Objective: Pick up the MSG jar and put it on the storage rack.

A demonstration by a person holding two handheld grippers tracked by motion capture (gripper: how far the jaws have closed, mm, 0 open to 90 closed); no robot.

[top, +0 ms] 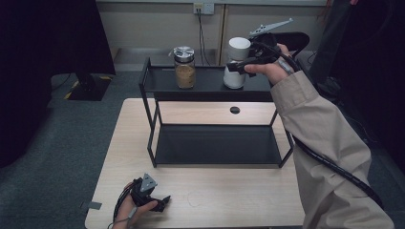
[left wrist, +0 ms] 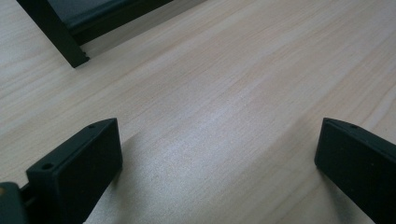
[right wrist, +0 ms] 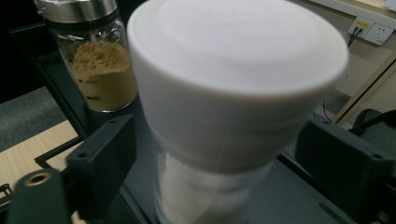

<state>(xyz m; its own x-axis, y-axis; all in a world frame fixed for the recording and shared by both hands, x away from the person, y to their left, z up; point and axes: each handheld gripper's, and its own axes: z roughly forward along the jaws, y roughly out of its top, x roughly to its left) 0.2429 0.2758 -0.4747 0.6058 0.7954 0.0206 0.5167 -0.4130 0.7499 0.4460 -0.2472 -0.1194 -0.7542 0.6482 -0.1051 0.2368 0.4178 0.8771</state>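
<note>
On the top tier of the black two-level metal shelf rack (top: 157,80), a clear jar with a wide white lid (top: 237,63) stands upright at the right end, well apart from the glass jar of tan powder with a silver lid (top: 184,67) toward the left. The right gripper (top: 239,64) sits around the white-lidded jar just below its lid; its jaws stand spread on either side with a visible gap, not pressing it. Near the front left edge of the pale wooden counter (top: 229,195), the left gripper (top: 162,204) rests low, jaws wide apart with bare wood between them.
</note>
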